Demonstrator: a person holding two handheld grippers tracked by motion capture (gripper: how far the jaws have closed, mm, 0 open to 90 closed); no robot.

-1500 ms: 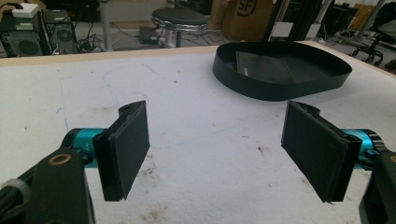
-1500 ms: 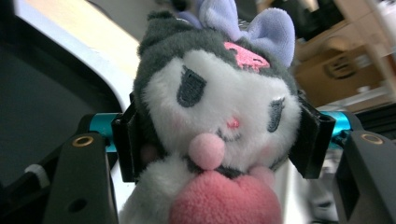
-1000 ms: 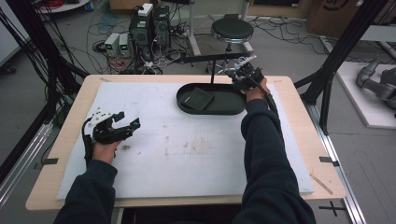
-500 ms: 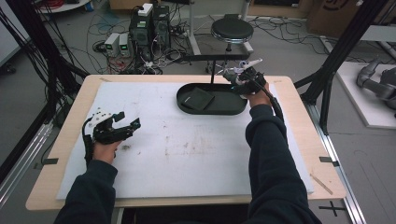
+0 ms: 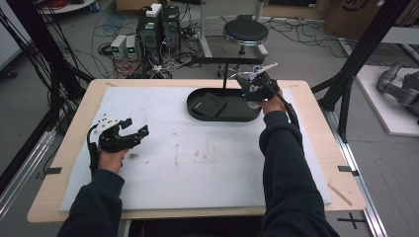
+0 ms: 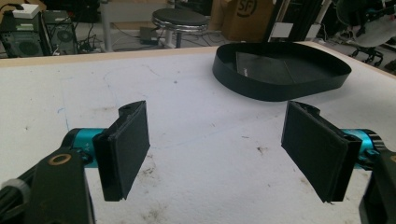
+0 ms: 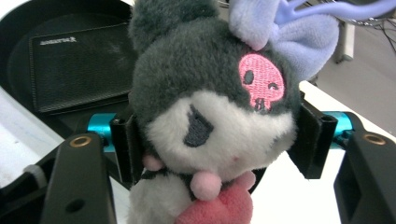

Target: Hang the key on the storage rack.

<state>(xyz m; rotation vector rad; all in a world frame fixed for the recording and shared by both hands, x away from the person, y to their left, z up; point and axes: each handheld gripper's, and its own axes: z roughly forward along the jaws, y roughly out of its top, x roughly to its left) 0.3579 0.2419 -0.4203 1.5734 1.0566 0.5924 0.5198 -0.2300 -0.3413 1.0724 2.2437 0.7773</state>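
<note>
Lab: PCs point(image 5: 158, 27), floor cables point(image 5: 126, 64), black frame rig point(image 5: 368, 47).

Fuzzy grey-and-white plush toy point(image 7: 210, 112) with embroidered pink patch and lilac cloth ears; glossy black plastic oval tray point(image 5: 197, 112) holding a grained matt black wallet point(image 7: 79, 65); scuffed white foam mat point(image 5: 207, 163) on pale wooden tabletop point(image 5: 316, 123).

A round stool point(image 5: 245, 31) (black-topped) stands behind the table point(image 5: 321, 128).

The white foam mat point(image 5: 197, 163) is left bare between the hands. Passage at the far edge is blocked by the shallow black oval tray point(image 5: 197, 112) and the black T-shaped stand point(image 5: 225, 61)
</note>
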